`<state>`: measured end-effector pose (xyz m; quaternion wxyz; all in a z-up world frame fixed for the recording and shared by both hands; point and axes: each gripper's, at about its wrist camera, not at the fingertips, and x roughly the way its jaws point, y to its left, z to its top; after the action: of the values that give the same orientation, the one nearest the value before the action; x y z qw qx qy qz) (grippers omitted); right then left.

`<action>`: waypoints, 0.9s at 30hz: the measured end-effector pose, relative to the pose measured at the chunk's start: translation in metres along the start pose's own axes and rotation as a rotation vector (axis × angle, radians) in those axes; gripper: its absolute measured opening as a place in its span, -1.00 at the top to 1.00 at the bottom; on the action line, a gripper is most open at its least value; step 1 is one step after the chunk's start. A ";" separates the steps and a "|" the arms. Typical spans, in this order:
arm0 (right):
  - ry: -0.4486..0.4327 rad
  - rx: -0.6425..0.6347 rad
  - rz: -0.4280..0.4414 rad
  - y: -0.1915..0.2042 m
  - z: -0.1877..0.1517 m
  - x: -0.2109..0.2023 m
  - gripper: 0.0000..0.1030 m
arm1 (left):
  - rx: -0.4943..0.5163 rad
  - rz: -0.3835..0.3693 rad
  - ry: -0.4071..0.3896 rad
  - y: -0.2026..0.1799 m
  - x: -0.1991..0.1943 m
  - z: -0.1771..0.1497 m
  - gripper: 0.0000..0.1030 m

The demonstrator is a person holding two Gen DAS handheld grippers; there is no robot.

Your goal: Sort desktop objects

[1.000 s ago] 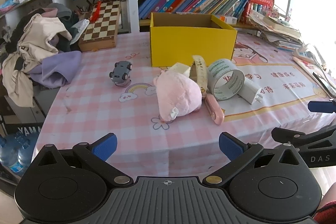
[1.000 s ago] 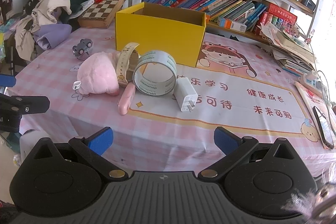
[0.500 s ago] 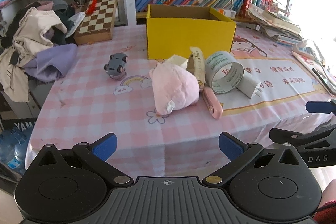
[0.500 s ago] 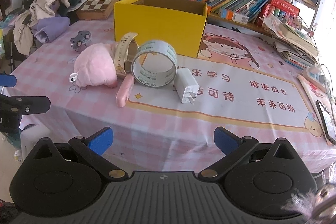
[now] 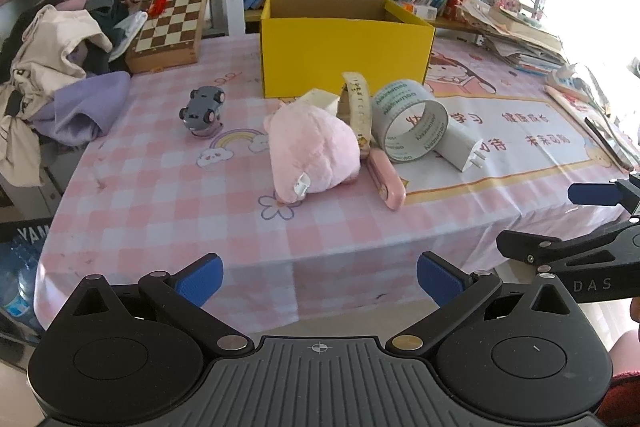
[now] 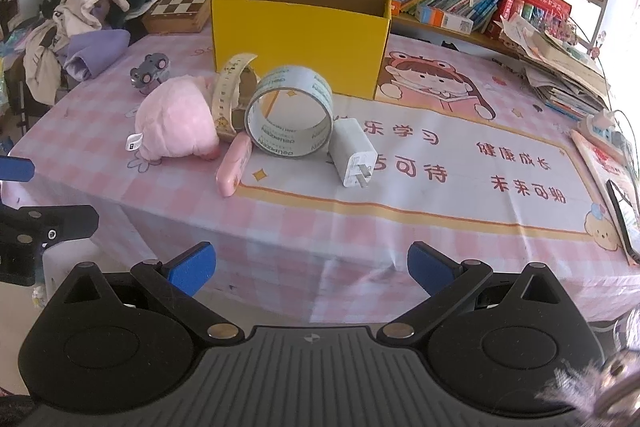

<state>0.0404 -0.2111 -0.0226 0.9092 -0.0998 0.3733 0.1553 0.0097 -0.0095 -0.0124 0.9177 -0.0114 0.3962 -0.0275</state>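
Both tools, left tool (image 5: 318, 273) and right tool (image 6: 311, 263), hang spread and empty. Ahead, the pink plush (image 5: 314, 151) looks soft, light; pinch its bulging middle deeply.

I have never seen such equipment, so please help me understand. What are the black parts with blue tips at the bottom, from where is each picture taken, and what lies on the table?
Each picture comes from a camera on a hand-held gripper, looking forward along its two blue-tipped fingers. One shows the left gripper, the other the right gripper. Both are open and hold nothing, short of the table edge. On the pink checked cloth lie a pink plush toy, a tape roll, a white charger, a pink case, a grey toy car and a measuring band. Behind stands an open yellow box.
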 end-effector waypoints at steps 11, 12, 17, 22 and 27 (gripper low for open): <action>-0.034 0.023 0.043 -0.004 0.001 0.003 -1.00 | 0.023 0.053 -0.024 -0.003 -0.004 0.007 -1.00; -0.037 0.025 0.045 -0.004 0.001 0.003 -1.00 | 0.029 0.055 -0.026 -0.003 -0.004 0.008 -1.00; -0.061 0.022 0.049 -0.002 0.004 -0.002 -1.00 | 0.051 0.059 -0.048 -0.004 -0.012 0.011 -1.00; -0.072 0.012 0.047 0.001 0.003 -0.006 -1.00 | 0.026 0.033 -0.050 0.001 -0.015 0.011 -1.00; -0.089 0.047 0.018 -0.004 0.001 -0.012 -1.00 | 0.048 -0.007 -0.032 -0.003 -0.010 0.009 -1.00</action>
<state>0.0342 -0.2171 -0.0131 0.9255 -0.0679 0.3368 0.1591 0.0090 -0.0114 0.0008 0.9238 0.0086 0.3807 -0.0402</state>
